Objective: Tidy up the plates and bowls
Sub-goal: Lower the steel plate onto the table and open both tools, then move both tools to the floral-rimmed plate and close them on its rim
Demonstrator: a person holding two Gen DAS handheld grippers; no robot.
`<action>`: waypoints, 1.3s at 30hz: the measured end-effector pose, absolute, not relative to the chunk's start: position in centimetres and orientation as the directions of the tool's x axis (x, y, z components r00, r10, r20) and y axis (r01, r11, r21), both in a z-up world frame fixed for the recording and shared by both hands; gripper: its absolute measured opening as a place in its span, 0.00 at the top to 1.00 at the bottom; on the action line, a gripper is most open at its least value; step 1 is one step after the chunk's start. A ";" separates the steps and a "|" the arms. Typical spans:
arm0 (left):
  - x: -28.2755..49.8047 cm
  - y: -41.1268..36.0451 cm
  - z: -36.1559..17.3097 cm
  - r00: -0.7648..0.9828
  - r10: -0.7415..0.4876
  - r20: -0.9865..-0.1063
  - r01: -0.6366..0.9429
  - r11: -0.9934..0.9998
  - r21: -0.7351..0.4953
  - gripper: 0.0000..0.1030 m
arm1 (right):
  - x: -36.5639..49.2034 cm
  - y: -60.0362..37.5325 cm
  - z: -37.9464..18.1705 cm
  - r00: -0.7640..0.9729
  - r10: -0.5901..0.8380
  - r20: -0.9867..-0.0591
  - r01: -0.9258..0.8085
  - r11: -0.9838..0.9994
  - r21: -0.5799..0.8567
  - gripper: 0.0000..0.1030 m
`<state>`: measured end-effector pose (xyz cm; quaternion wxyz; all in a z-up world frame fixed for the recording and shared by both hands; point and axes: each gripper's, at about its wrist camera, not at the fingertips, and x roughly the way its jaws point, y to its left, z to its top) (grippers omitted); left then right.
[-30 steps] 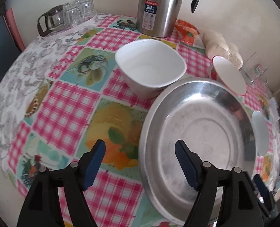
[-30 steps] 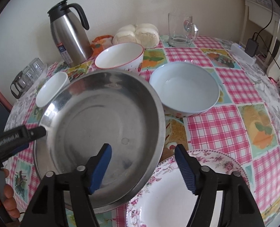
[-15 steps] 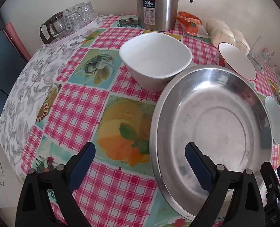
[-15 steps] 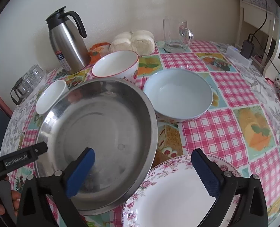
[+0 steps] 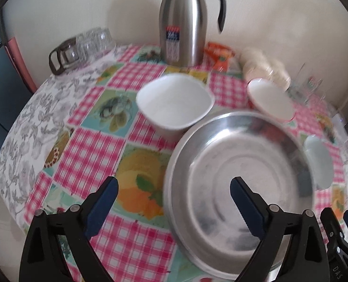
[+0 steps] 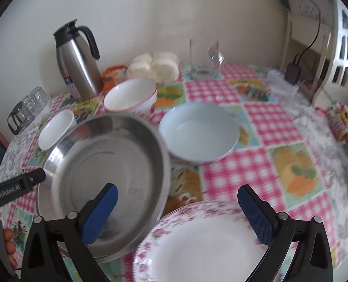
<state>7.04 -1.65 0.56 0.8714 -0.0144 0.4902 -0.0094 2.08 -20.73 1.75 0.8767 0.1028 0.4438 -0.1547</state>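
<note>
On the bench (image 6: pixel 279 127), the steel pan (image 6: pixel 103 164) lies left of the pale bowl (image 6: pixel 198 134) and behind the flowered plate (image 6: pixel 204 246). The rimmed bowl (image 6: pixel 130 98) sits behind both, before the flask (image 6: pixel 77 63).

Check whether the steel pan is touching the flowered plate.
Touching, it seems: in the right wrist view the steel pan has its near rim lying over the edge of the flowered plate, with no tablecloth visible between them there.

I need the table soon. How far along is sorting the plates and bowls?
Early. Done: nothing is stacked. In hand: nothing; the left gripper and right gripper, jaws just opened, stand open over the steel basin. Left: the floral plate, blue bowl, red-rimmed bowl and white bowl sit apart.
</note>
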 end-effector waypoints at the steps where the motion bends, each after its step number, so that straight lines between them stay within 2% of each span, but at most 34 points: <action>1: 6.9 -1.8 1.2 0.539 -0.056 -0.840 0.011 0.998 -0.059 0.07 | 1.6 -21.1 2.2 0.578 -0.182 -0.796 0.360 0.932 0.048 0.00; 6: 5.6 -2.7 3.4 0.604 -0.139 -0.784 0.061 0.990 -0.128 0.07 | -0.2 -22.8 4.0 0.633 -0.204 -0.747 0.370 0.927 0.061 0.00; 14: 3.5 -5.1 6.1 0.621 -0.325 -0.713 0.184 0.945 -0.270 0.07 | -3.7 -27.5 5.5 0.635 -0.229 -0.738 0.467 0.875 0.131 0.00; 18: 2.2 -6.3 6.5 0.581 -0.476 -0.660 0.268 0.878 -0.397 0.07 | -5.2 -29.3 5.6 0.615 -0.265 -0.743 0.510 0.852 0.118 0.00; 25: 0.6 -9.7 5.6 0.485 -0.504 -0.715 0.335 0.862 -0.380 0.07 | -7.1 -31.8 4.7 0.580 -0.252 -0.774 0.566 0.808 0.161 0.00; 32: -0.8 -11.6 3.7 0.372 -0.494 -0.786 0.355 0.858 -0.371 0.07 | -7.0 -31.6 2.0 0.468 -0.179 -0.866 0.574 0.806 0.143 0.00; 39: -2.2 -12.7 1.8 0.263 -0.519 -0.813 0.344 0.838 -0.424 0.06 | -6.8 -31.3 0.3 0.415 -0.114 -0.903 0.576 0.801 0.163 0.00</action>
